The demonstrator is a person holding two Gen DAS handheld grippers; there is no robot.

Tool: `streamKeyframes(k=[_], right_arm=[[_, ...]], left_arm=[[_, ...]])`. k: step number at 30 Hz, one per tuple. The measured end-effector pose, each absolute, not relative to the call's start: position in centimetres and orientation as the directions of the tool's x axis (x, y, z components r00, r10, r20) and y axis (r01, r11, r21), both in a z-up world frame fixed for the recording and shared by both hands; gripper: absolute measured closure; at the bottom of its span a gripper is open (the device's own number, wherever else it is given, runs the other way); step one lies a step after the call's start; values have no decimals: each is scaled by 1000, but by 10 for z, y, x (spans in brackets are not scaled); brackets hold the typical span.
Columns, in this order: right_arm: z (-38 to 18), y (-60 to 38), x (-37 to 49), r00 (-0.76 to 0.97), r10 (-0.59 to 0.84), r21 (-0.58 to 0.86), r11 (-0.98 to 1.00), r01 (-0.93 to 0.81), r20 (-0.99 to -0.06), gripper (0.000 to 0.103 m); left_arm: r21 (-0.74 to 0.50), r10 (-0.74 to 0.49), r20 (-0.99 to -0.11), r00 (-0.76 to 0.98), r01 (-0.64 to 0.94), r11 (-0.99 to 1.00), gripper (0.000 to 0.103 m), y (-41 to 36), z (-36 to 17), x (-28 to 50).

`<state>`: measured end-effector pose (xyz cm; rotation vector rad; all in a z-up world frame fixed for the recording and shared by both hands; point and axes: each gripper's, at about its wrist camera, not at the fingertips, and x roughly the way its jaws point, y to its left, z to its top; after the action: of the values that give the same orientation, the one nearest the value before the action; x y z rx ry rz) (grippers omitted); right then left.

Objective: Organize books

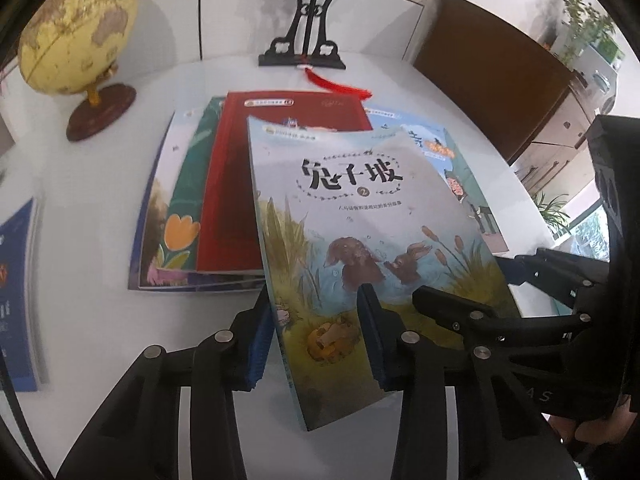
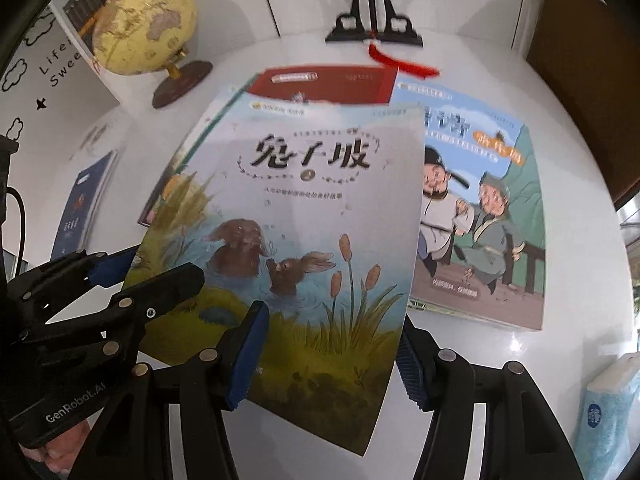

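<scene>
A picture book with two rabbits in a pond (image 1: pixel 360 208) (image 2: pixel 312 200) hangs tilted above a stack of books, held from both sides. My left gripper (image 1: pixel 312 300) (image 2: pixel 164 264) is shut on its spine edge, one pad against the spine and the other on the cover. My right gripper (image 2: pixel 332 320) (image 1: pixel 460 280) is shut on the opposite lower edge, one finger over the cover and one behind it. Under it lie a red book (image 1: pixel 240 184), a green tulip book (image 1: pixel 180 208) and a book with two robed figures (image 2: pixel 480 208).
On the white table (image 1: pixel 88 208) a yellow globe (image 1: pixel 76 32) stands at the back left and a black stand (image 1: pixel 304 40) with a red tassel (image 1: pixel 340 88) behind the stack. A dark blue book (image 1: pixel 16 300) lies far left. A tissue pack (image 2: pixel 608 408) sits right, near a wooden cabinet (image 1: pixel 500 72).
</scene>
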<state>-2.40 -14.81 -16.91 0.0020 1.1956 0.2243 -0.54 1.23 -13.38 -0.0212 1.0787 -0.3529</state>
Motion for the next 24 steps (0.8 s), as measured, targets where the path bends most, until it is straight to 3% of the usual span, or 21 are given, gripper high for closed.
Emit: streamKeyframes(k=[6,14,24], right_arm=[[-151,-138,-31,416,144,45,971,-237,-898,49],[-129,-121,-37,475,194,48,952,-302,-858,52],[-129,-122,-36,481,201,60,955,-292,-853,52]], left_arm=[[-165,-289,-840,459,291,942,67,14,-121,-8],[-108,-247,-829,502,289,951,68,19,-108,-7],[-151,-290,-806,516,294,944,68,25,-101,-12]])
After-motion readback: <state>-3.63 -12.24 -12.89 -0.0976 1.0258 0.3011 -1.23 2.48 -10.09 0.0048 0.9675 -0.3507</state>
